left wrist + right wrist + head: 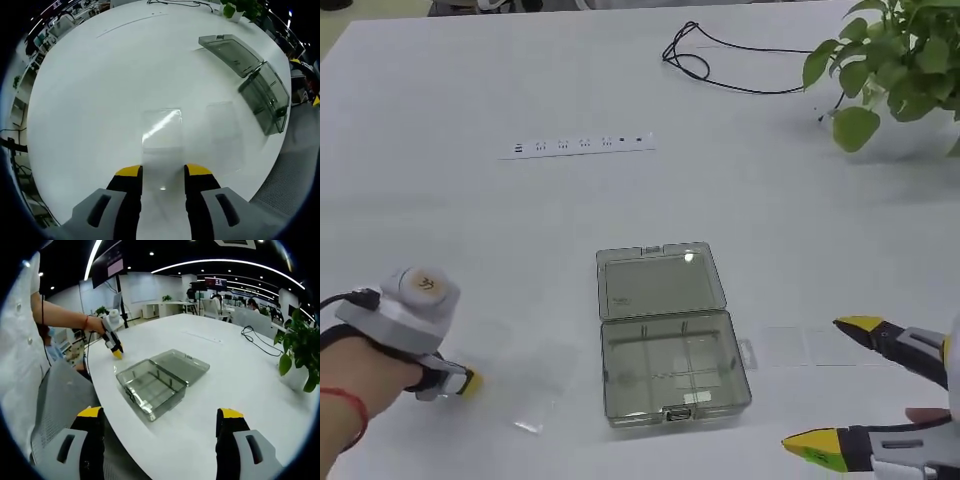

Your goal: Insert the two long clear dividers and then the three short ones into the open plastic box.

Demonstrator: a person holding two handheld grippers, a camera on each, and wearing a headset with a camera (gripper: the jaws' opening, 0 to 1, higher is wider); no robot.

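Left gripper view: clear divider (161,129) lies flat just beyond the jaws.

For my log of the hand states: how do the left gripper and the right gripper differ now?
The left gripper has jaws narrowly apart, the right gripper wide apart. The left points at a clear divider on the table; the right faces the open box. Both have yellow tips.
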